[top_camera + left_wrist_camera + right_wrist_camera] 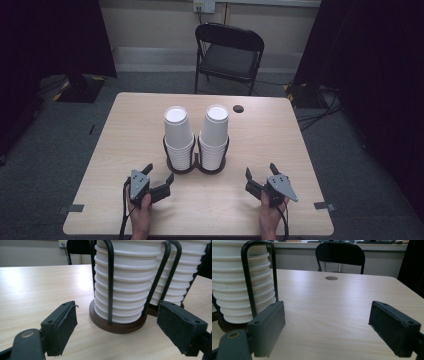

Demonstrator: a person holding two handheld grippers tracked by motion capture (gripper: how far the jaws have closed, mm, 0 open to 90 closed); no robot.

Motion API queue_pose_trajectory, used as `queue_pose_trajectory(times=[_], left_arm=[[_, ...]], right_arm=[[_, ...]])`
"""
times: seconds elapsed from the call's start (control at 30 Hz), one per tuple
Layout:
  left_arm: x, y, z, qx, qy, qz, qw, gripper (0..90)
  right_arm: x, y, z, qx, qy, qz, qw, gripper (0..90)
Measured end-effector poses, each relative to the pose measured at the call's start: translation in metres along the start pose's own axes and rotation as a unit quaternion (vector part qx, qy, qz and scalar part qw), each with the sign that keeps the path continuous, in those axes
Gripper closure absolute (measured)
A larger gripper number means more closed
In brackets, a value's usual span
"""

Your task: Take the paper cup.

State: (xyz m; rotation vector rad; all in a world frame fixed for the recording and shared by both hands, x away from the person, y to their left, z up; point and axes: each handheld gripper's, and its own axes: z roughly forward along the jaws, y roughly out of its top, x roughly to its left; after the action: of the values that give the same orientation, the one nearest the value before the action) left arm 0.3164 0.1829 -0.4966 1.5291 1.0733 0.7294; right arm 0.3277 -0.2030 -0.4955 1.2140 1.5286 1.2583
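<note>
Both grippers are parked on the near side of the table (125, 150) and neither has hold of anything. The left gripper (159, 174) has its jaws spread wide with only bare wood between them, aimed at the left cup stack (179, 135) just ahead. The right gripper (261, 173) is spread just as wide, also empty, sitting a bit further out from the right cup stack (214, 135).

Progress-wise I'd say nothing's started yet: both stacks of white paper cups are upside down and sit full in their black wire holders (172, 162) on round dark bases, side by side in the middle of the table. Looks like all the cup handling is left to do.

What could get in the way: the wire hoops (110, 282) run up the sides of each stack, so a sideways grab low down would hit wire first. Going for the top cup looks easier.

Further out there's a small round hole (238, 108) in the tabletop and a black folding chair (229, 55) behind the table.
</note>
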Motion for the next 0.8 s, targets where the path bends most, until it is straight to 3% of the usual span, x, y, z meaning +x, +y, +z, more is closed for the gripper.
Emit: queue_pose_trajectory(times=[0.13,0.27,0.4,0.63,0.73,0.8], left_arm=[[0.003,0.001,0.001,0.012,-0.006,-0.011,0.9998,16.0],[0.003,0.001,0.001,0.014,-0.007,-0.009,0.9998,16.0],[0.004,0.001,0.0,0.017,-0.009,-0.009,0.9998,16.0],[0.001,0.009,-0.001,0.016,-0.033,-0.009,0.9993,16.5],[-0.008,0.023,-0.001,0.009,-0.065,0.002,0.9978,16.5],[-0.012,0.029,-0.002,0.007,-0.072,0.01,0.9973,16.3]], right_arm=[[0.0,0.0,-0.002,0.008,0.006,0.0,1.0,12.9],[-0.002,0.0,-0.003,0.006,0.01,0.011,0.9999,12.9],[-0.001,0.0,-0.003,0.011,0.019,0.008,0.9997,13.1],[0.0,0.0,-0.003,0.022,0.041,0.002,0.9989,13.1],[-0.001,0.0,-0.004,0.021,0.053,0.006,0.9983,13.1],[-0.001,0.0,-0.004,0.024,0.062,0.005,0.9977,13.1]])
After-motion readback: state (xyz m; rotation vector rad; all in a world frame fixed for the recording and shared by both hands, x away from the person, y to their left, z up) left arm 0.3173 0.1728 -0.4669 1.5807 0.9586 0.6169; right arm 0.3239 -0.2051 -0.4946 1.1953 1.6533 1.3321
